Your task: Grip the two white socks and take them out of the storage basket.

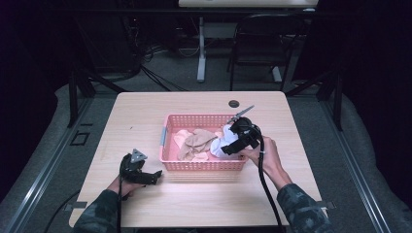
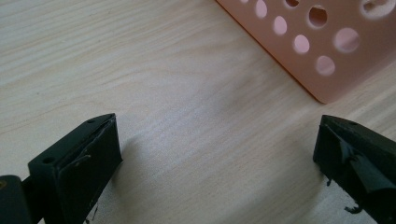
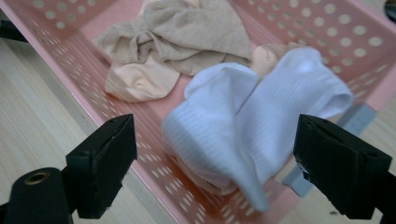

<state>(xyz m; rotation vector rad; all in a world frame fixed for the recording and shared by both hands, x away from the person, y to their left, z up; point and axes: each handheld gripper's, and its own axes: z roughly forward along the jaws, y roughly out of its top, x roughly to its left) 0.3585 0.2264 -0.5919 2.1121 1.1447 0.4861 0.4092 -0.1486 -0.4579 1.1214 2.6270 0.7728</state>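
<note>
A pink perforated basket point(image 1: 167, 156) stood mid-desk point(image 1: 204, 199), holding crumpled beige socks point(image 3: 187, 32) and a white sock point(image 3: 252, 116) at its right end. The right claw point(image 3: 215, 163) hung spread over that white sock, pinching nothing; the left claw point(image 2: 217, 154) rested spread on the desk.

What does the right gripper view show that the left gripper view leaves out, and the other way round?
Right gripper view: the inside of the pink basket, with a white sock lying nearest the tool, a beige sock behind it and a peach one beside that. The right tool stands open, the white sock ahead of its gap, no pad pressing on it.

Left gripper view: the basket's outer corner with round holes, and the left tool open over bare wood.

Shared: the pink basket, the light wooden table, and two black jaws held apart.
</note>
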